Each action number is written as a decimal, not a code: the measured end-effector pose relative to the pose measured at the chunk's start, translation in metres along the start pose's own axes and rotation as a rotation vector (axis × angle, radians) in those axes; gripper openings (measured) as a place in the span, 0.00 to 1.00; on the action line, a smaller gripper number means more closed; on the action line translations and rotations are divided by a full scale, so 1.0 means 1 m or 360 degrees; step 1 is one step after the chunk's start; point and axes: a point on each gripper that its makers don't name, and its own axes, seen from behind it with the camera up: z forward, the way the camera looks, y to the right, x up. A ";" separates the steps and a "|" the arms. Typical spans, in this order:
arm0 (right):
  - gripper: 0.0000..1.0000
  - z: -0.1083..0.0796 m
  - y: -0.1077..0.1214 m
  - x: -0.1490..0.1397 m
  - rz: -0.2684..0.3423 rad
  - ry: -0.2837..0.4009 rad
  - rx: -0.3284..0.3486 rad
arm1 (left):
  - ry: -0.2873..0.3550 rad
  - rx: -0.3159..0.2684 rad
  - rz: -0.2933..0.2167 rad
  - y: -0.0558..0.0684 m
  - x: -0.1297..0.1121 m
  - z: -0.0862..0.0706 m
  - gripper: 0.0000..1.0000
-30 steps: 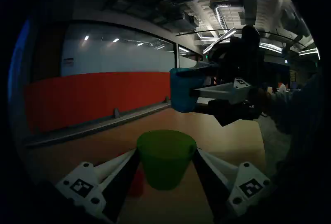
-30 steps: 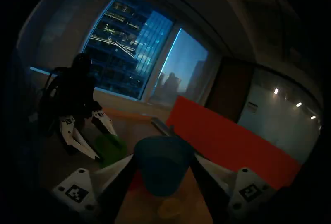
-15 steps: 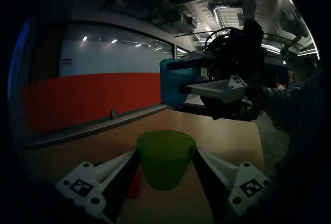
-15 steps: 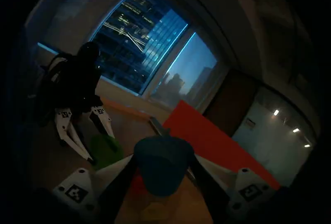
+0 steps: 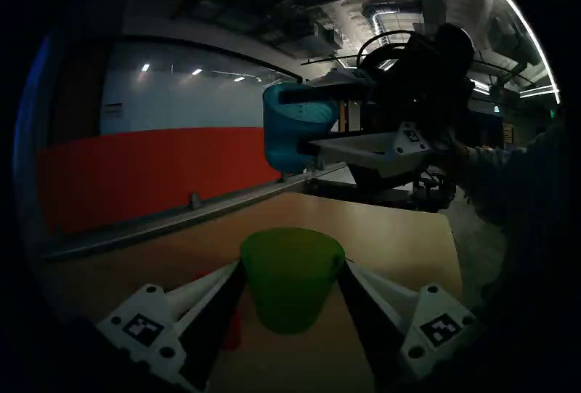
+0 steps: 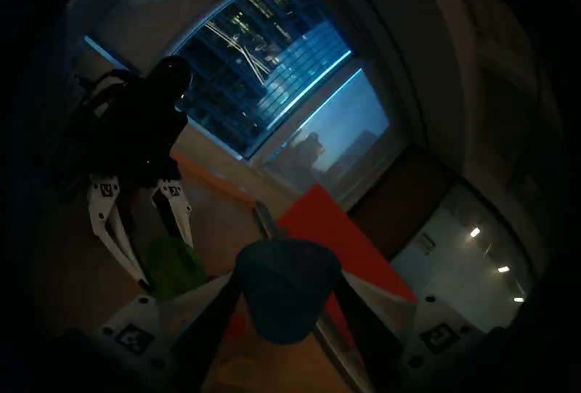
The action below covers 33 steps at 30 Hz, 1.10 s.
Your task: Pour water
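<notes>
Blue cup (image 5: 294, 128) higher, beyond green cup (image 5: 292, 277)

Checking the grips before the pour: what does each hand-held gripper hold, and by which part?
The left hand-held gripper holds the green cup by its side walls; the right hand-held gripper holds the blue cup the same way.

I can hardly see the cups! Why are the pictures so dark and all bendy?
Left gripper view: the room is dim, with bright ceiling strips glaring at top right; the green cup and blue cup show clearly, and the fisheye lens bends the wall lines. Right gripper view: even darker; the window glows blue, both cups look murky, and the window frame curves.
</notes>
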 end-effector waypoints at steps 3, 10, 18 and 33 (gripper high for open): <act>0.91 0.002 0.001 0.002 -0.0047 -0.0003 0.0002 | 0.0001 -0.0006 -0.0003 0.001 0.001 0.001 0.86; 0.91 0.006 0.004 0.006 -0.0155 -0.0014 -0.0005 | 0.0005 -0.0013 -0.0004 0.003 0.001 0.001 0.86; 0.91 0.012 0.012 0.011 -0.0276 -0.0021 -0.0026 | 0.0006 -0.0021 -0.0004 0.006 0.000 0.001 0.86; 0.91 0.016 0.020 0.018 -0.0446 -0.0020 -0.0069 | 0.0016 -0.0033 0.0002 0.010 0.005 0.001 0.86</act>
